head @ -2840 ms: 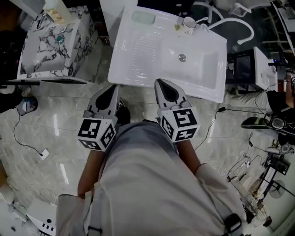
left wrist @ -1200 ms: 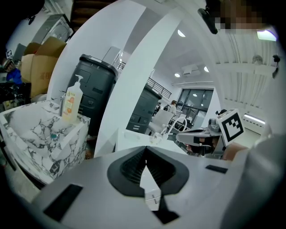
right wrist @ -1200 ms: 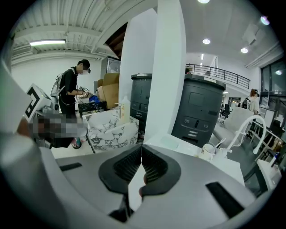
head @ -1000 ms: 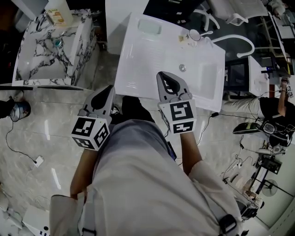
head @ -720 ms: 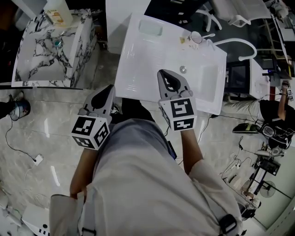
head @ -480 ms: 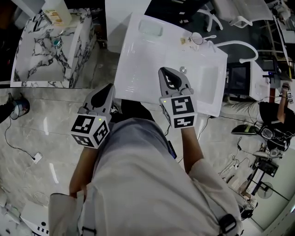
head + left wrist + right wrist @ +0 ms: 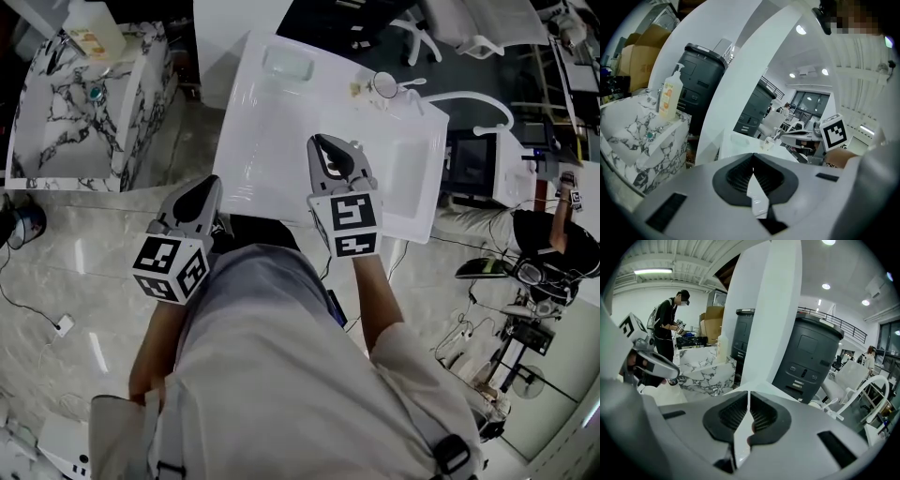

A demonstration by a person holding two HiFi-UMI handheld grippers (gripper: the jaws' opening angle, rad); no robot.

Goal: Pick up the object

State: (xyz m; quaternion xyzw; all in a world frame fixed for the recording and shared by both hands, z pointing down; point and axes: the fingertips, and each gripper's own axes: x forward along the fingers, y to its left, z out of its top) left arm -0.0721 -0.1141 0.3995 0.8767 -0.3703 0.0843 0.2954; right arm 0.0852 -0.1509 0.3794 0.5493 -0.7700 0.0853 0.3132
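Left gripper (image 7: 206, 186) and right gripper (image 7: 328, 148), jaws closed and empty, hover at the white basin's (image 7: 281, 141) near edge; the likely object, a small cup (image 7: 384, 85), sits at its far rim. Approach step; next, reach across and open.

My right tool (image 7: 322, 143) covers part of the near side of the white ceramic washbasin (image 7: 272, 112), and my grey shirt (image 7: 281, 375) hides the marble floor (image 7: 75, 272) beneath me. The small round pale thing (image 7: 384, 85) on the basin's far rim is too small to identify. The pale plastic bottle (image 7: 92, 33) is cut off by the top edge.
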